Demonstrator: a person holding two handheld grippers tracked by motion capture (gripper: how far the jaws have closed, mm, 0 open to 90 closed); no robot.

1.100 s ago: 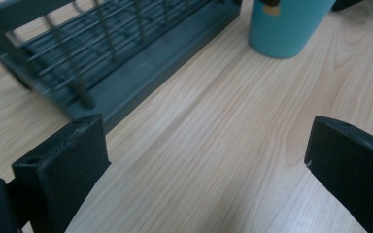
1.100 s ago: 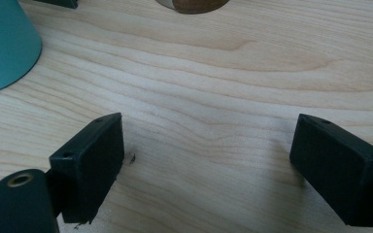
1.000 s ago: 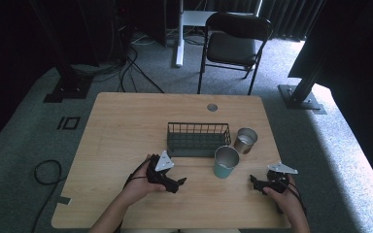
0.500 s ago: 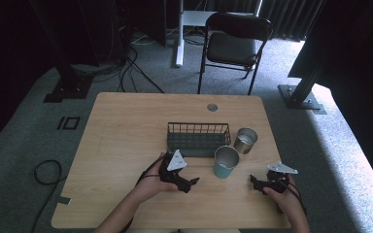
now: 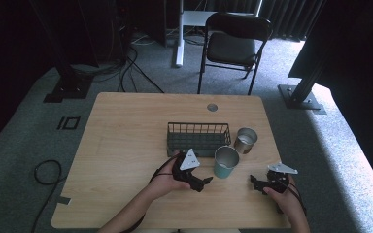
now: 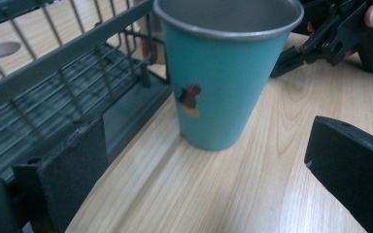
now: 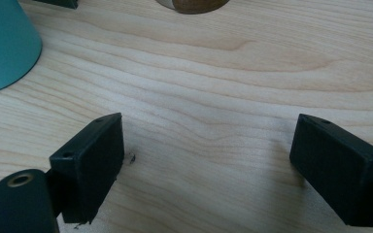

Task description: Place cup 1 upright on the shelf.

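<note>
A teal metal cup point(image 5: 226, 162) stands upright near the table's front, just in front of a dark wire basket point(image 5: 198, 138). My left gripper point(image 5: 205, 183) is open, low over the table, a short way left of the cup. In the left gripper view the cup point(image 6: 218, 82) stands close ahead between the spread jaws, apart from both, with the basket point(image 6: 53, 97) at its left. My right gripper point(image 5: 254, 184) rests open at the front right, pointing left. In the right gripper view only bare wood lies between the jaws, and the teal cup point(image 7: 0, 43) sits at the upper left.
A second cup point(image 5: 245, 141), silver inside, stands beside the basket's right end; its brown base point(image 7: 194, 4) shows at the top of the right gripper view. A folding chair point(image 5: 235, 46) stands beyond the table point(image 5: 126, 141). A round grommet point(image 5: 212, 107) sits near the far edge.
My left gripper has moved right and a little forward, closing in on the teal cup. The right gripper and both cups have stayed put.
</note>
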